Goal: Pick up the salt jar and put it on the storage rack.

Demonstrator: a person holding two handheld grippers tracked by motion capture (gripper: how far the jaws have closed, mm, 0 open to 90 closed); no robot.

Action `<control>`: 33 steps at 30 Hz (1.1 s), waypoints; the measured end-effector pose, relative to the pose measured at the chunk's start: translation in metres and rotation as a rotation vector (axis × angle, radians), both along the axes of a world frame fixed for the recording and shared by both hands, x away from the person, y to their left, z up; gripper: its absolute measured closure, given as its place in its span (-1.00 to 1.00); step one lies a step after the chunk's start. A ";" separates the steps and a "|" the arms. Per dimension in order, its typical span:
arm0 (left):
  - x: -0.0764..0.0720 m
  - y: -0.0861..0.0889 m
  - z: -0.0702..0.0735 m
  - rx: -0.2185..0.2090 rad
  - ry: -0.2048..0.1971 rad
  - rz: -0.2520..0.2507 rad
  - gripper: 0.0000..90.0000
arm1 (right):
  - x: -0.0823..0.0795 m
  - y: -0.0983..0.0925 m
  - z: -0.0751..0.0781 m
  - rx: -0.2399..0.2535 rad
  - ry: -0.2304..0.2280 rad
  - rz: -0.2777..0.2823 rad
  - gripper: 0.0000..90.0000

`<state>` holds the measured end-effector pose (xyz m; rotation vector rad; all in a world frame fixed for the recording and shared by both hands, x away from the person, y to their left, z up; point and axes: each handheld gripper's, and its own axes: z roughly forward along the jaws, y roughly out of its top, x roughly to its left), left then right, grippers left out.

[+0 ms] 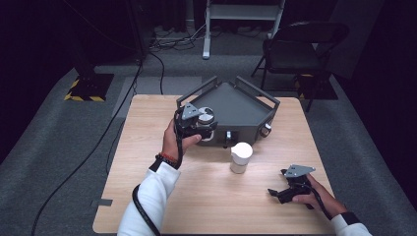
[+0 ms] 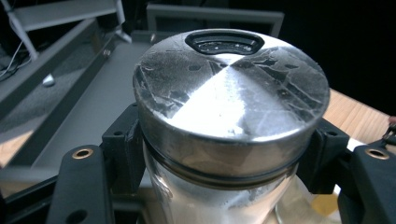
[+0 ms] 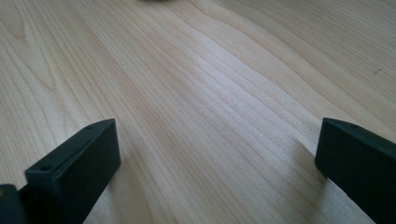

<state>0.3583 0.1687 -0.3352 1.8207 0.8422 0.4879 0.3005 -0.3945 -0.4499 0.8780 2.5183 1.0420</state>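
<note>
Wood of the table [image 1: 147,162] carries a grey tray [image 1: 246,105], and at its front edge a glass jar with a metal lid [image 2: 231,88] is held, clamped below the lid by the left gripper [image 1: 196,125]. The jar should be kept upright and carried slowly, so that the lid is not knocked against the tray wall. Jaws of the right gripper [image 3: 215,154] are spread wide and nothing is held between them; it is rested on the table near a white cup [image 1: 241,156].

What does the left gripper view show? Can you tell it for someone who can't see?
The left gripper has its black fingers clamped on a clear glass jar just under its round silver lid, which has a dark slot near the far edge. A grey metal tray sits behind, with wooden table at right.
</note>
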 end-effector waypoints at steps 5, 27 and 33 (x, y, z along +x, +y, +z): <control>0.008 -0.003 0.007 -0.006 -0.013 -0.012 -0.32 | 0.000 0.000 0.000 0.000 0.000 0.000 -1.00; 0.038 -0.028 0.028 0.005 -0.039 0.044 -0.32 | 0.000 0.000 0.000 0.000 0.000 -0.001 -1.00; 0.045 -0.031 0.023 0.003 -0.048 0.052 -0.32 | -0.001 0.000 0.000 0.000 0.000 -0.002 -1.00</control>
